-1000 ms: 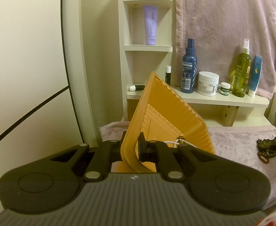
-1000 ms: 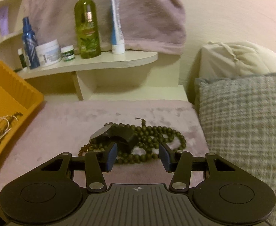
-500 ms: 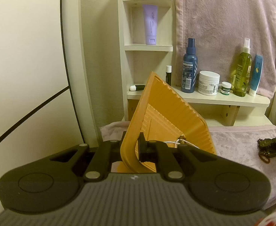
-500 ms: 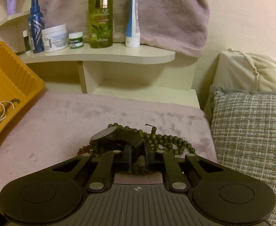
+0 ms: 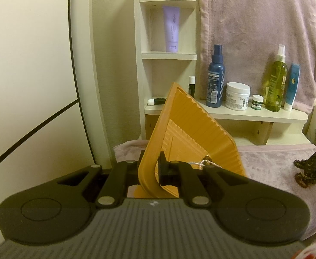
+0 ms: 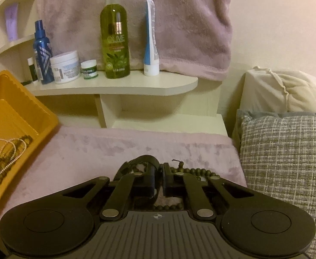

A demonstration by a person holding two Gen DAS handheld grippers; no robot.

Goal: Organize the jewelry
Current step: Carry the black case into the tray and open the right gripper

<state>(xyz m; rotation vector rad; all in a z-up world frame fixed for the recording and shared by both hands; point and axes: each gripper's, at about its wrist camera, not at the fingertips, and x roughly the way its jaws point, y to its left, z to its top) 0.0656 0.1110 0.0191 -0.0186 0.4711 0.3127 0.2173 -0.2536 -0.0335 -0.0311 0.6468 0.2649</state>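
My left gripper (image 5: pixel 151 170) is shut on the near wall of an orange ribbed tray (image 5: pixel 192 133) and holds it tilted. The tray (image 6: pixel 11 116) holds a thin silver chain (image 6: pixel 11 153) and dark beads at its low end. My right gripper (image 6: pixel 160 179) is shut on a black watch (image 6: pixel 146 164) that lies on a dark beaded necklace (image 6: pixel 192 170) on the pink cloth. From the left wrist view the watch and beads (image 5: pixel 308 168) show at the far right.
A white shelf (image 6: pixel 114 86) behind holds a blue spray bottle (image 6: pixel 41 49), a white jar (image 6: pixel 65 65), a green olive bottle (image 6: pixel 114 41) and a blue tube (image 6: pixel 150 41). A grey plaid cushion (image 6: pixel 287 155) lies right. A pink towel (image 6: pixel 158 21) hangs behind.
My right gripper has moved down onto the watch and closed on it; it was open a second ago. The left gripper and tray have hardly moved.
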